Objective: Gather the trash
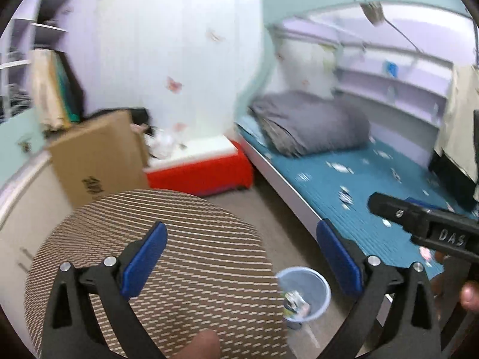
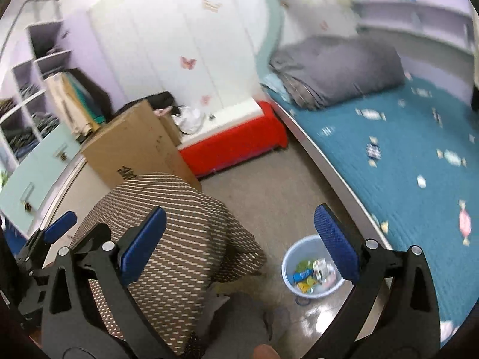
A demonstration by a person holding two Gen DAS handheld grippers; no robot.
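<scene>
A: Where's the trash?

B: Wrappers lie scattered over the teal bed cover (image 2: 398,161); one pale wrapper (image 2: 421,181) sits mid-cover, a pink one (image 2: 465,223) nearer the bed's front edge. The bin (image 2: 311,266) stands on the floor just beside that edge, already holding scraps.

A: And the tongs?

B: Left gripper (image 1: 242,257) and right gripper (image 2: 239,242) both gape wide, holding nothing. I'd send the right one over the cover, pinch one wrapper flat, then drop it well inside the bin's rim.
</scene>
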